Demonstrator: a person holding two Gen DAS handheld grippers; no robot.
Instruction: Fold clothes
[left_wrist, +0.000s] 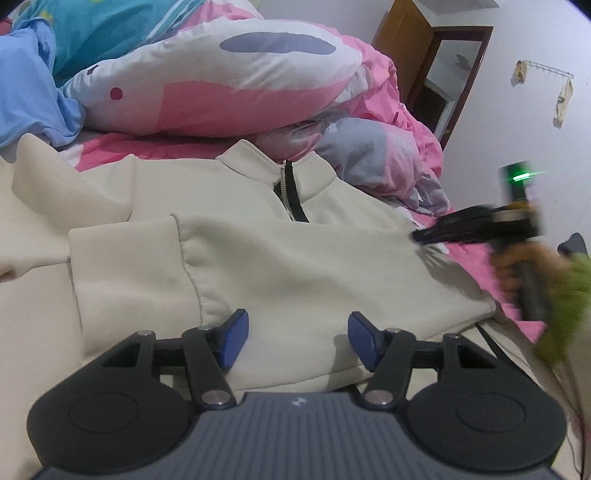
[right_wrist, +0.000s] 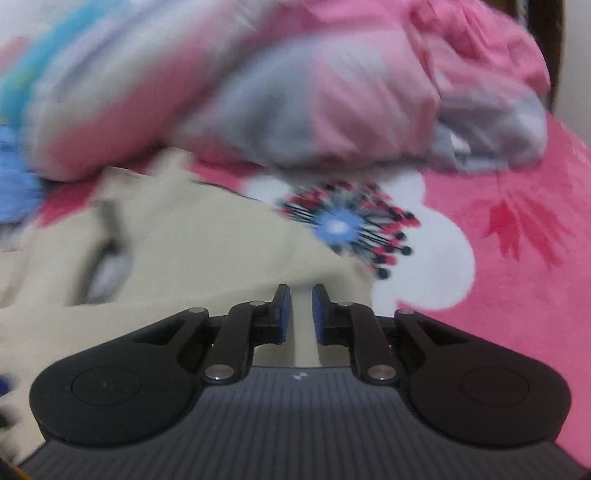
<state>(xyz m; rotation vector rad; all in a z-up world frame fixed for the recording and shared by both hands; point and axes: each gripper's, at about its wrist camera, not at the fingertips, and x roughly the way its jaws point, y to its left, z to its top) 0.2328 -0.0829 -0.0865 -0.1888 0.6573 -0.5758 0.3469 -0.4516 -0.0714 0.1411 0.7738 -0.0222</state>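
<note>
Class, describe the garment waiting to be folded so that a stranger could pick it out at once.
Start at the bed's pink sheet, below the heaped pink quilt. Spread flat in front lies the cream sweatshirt. Only it is plain cream, with a stand-up collar and short silver zip edged in black.

Sweatshirt lies on bed, before bedding.

Sweatshirt cream, with a black strip beside its silver zip. Bedsheet hot pink with a white flower, its centre apparently blue with red-and-black stamens (view blurred). Duvet white, pink and grey-blue patches; gripper pads blue.
</note>
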